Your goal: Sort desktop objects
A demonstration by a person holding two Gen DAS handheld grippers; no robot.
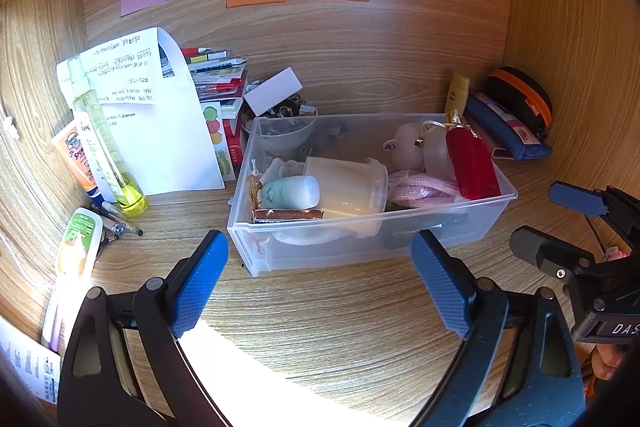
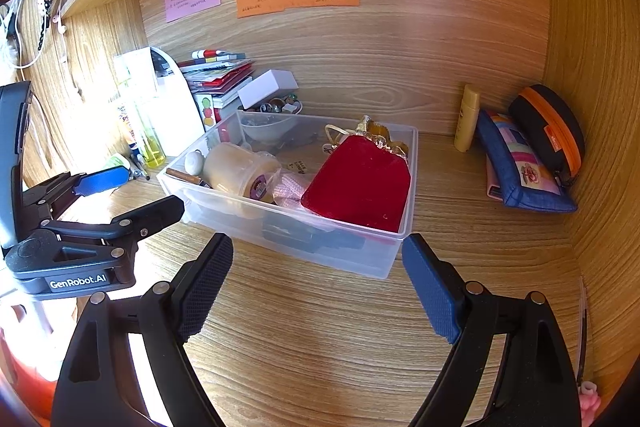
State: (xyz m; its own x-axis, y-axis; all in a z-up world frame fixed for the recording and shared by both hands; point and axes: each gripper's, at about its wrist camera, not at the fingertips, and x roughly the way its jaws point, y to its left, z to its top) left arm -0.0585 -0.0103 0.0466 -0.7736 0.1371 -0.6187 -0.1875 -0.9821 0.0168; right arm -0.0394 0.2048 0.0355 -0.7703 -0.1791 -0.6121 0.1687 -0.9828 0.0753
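Bin [image 1: 400,247] just beyond both open tongs [image 1: 320,267], untouched, items inside.

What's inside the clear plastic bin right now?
In the clear plastic bin: a red velvet pouch, cream lidded jar, pink cord, small teal bottle. Whatever lies beneath them is covered.

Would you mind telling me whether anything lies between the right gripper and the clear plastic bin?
Nothing visible does: only bare desk separates the open right gripper from the clear bin's near wall.
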